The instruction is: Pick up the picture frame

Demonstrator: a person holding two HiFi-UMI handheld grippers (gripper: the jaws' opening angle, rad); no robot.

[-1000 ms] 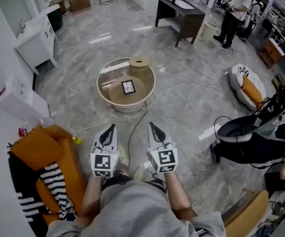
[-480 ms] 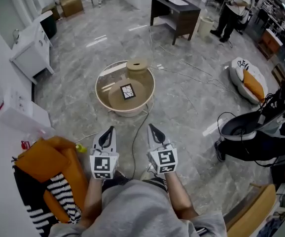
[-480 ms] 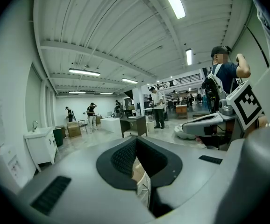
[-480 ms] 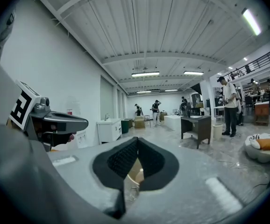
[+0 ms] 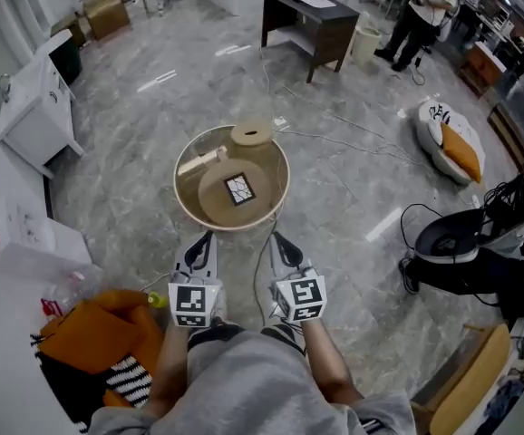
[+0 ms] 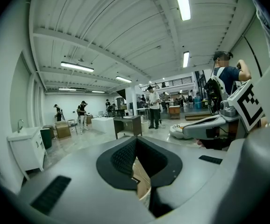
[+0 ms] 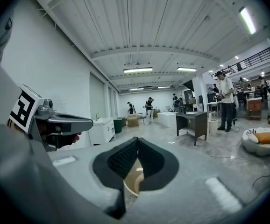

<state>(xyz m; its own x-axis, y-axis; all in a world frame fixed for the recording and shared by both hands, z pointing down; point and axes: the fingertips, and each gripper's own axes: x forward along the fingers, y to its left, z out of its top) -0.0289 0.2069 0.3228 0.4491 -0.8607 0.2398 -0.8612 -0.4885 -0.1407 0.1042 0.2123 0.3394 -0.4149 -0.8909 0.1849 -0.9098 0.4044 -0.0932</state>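
The picture frame (image 5: 239,188), small, dark and square, lies flat on the wooden disc under the glass top of a low round table (image 5: 187,208). In the head view my left gripper (image 5: 203,240) and right gripper (image 5: 278,239) point side by side at the table's near rim, just short of it. Both are shut with nothing between the jaws. The left gripper view shows the left gripper (image 6: 136,141) with its pads meeting and a slice of the table below them. Seen in its own view, the right gripper (image 7: 137,141) has its pads together too.
A tan cylinder (image 5: 251,135) stands at the table's far side. A cable (image 5: 264,261) runs over the floor between the grippers. Orange cloth (image 5: 99,329) lies at the left, a white cabinet (image 5: 31,120) farther left. A dark desk (image 5: 309,21) and a person (image 5: 421,12) stand beyond. A black seat (image 5: 466,243) is at the right.
The table and frame have come much nearer in the head view. Both grippers have moved forward together and now reach its near rim. Their jaws stay shut.
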